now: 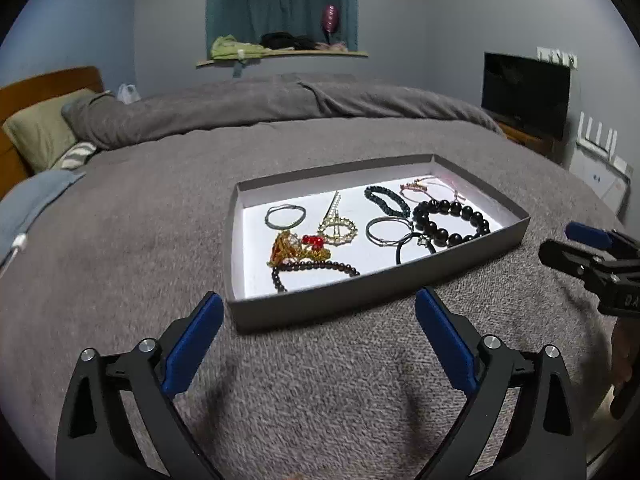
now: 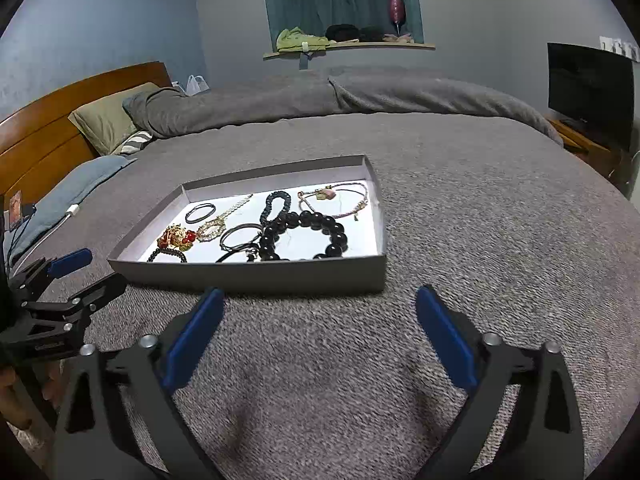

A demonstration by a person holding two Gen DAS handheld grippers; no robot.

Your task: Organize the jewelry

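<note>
On the grey bedspread [image 1: 120,240] lies a shallow grey tray [image 1: 360,296] with a white floor, holding all the jewelry in view.

Contents of the tray, left to right as the left wrist view shows them:
- A thin grey hair tie [image 1: 285,216] lies toward the far left corner.
- A gold and red beaded ornament [image 1: 294,250] sits nearer the front, with a small dark bead bracelet [image 1: 316,270] against the near wall, partly hidden by that wall.
- A gold ring-shaped clasp with a tapering pin [image 1: 336,226] lies at centre, touching the red beads.
- A thin metal bangle [image 1: 389,231] overlaps a black cord loop [image 1: 414,246] carrying a small charm.
- A dark braided bracelet [image 1: 386,201] lies behind the bangle.
- A large black bead bracelet [image 1: 452,222] occupies the right end, touching the cord loop.
- A thin pink cord bracelet [image 1: 424,190] rests at the far right corner, just behind the large beads.

The left gripper [image 1: 320,320] hangs over the bedspread just short of the tray's near left corner. Its blue-padded jaws are spread wide and nothing lies between them.

The right gripper [image 2: 320,312] hangs over the bedspread before the tray's near right portion. Its jaws are likewise spread wide and grasp nothing. Neither gripper touches the tray. Each gripper shows at the edge of the other's view, beside its counterpart.

Behind the bed stand a wooden headboard [image 2: 60,120] at left and a dark screen [image 2: 588,88] at right.
</note>
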